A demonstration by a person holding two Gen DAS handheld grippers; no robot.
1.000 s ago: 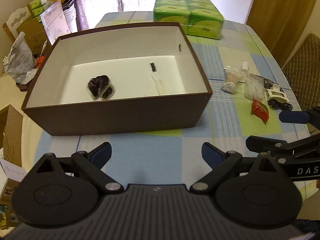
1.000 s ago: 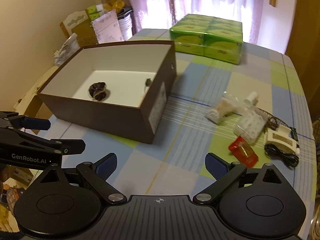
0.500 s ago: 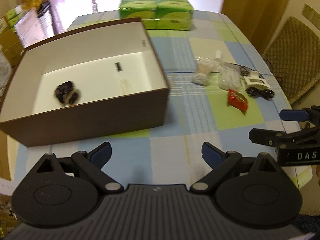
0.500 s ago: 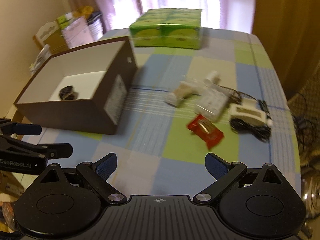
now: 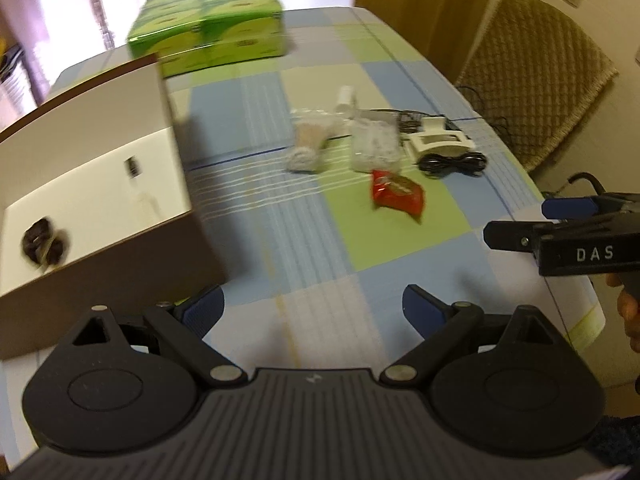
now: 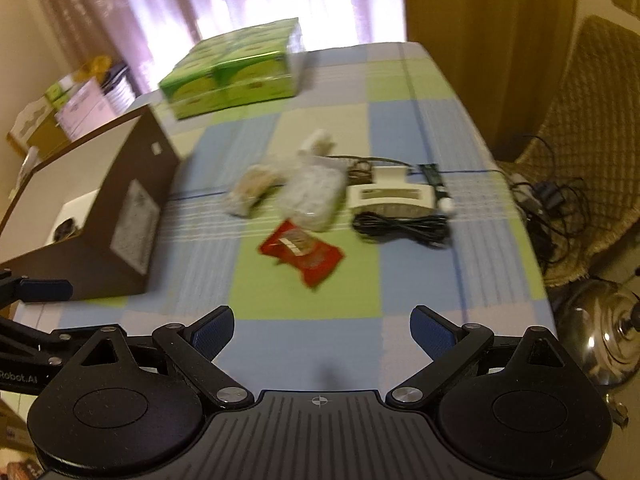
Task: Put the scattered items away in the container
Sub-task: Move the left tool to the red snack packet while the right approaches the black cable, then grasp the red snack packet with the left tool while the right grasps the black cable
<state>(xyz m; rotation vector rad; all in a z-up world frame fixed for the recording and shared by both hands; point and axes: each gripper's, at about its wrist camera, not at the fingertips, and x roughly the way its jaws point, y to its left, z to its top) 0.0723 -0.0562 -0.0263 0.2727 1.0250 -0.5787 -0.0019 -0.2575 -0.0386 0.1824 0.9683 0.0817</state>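
Note:
A brown box with a white inside stands at the left; a dark bundle and a small white item lie in it. Scattered on the checked cloth are a red packet, a clear bag, a beige bundle, a white plastic piece, a black cable and a small white tube. My left gripper is open above the cloth by the box's near corner. My right gripper is open, short of the red packet. Both hold nothing.
A green wrapped pack sits at the table's far end. A wicker chair stands off the right edge, with loose cables on the floor and a metal kettle. Boxes and papers are stacked beyond the box.
Both grippers swung to the right, away from the box and toward the scattered items. The box slid to the left of both views. Both grippers stayed open.

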